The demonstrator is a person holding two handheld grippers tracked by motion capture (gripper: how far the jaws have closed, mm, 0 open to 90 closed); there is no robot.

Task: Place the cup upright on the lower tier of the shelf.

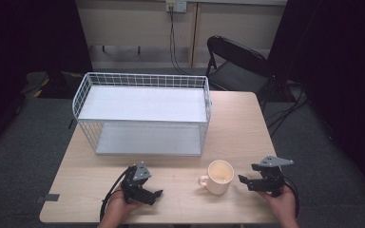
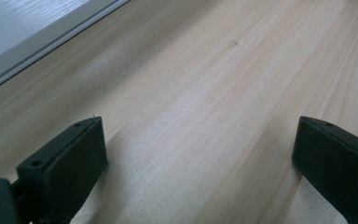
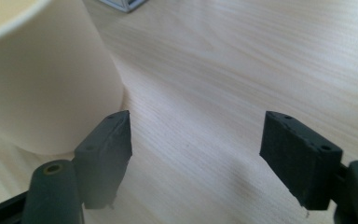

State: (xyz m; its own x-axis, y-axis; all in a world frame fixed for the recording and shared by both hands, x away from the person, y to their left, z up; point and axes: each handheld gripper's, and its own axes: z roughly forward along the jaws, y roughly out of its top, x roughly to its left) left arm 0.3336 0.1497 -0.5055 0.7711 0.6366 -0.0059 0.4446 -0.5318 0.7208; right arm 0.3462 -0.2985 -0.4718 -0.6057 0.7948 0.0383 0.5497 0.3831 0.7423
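Mug (image 1: 219, 176), cream with its handle turned toward the left of the frame, stands upright on the wooden table (image 1: 237, 123) in the lower middle of the high view, below the right end of the white wire basket (image 1: 142, 113). Right gripper (image 1: 243, 180) sits just right of it at lower right, jaws spread wide with only bare wood between them; in the right gripper view the mug (image 3: 42, 79) fills the upper left, just beside one pad, whether touching I cannot tell. Left gripper (image 1: 158, 194), lower left of centre, is likewise spread wide, holding nothing.
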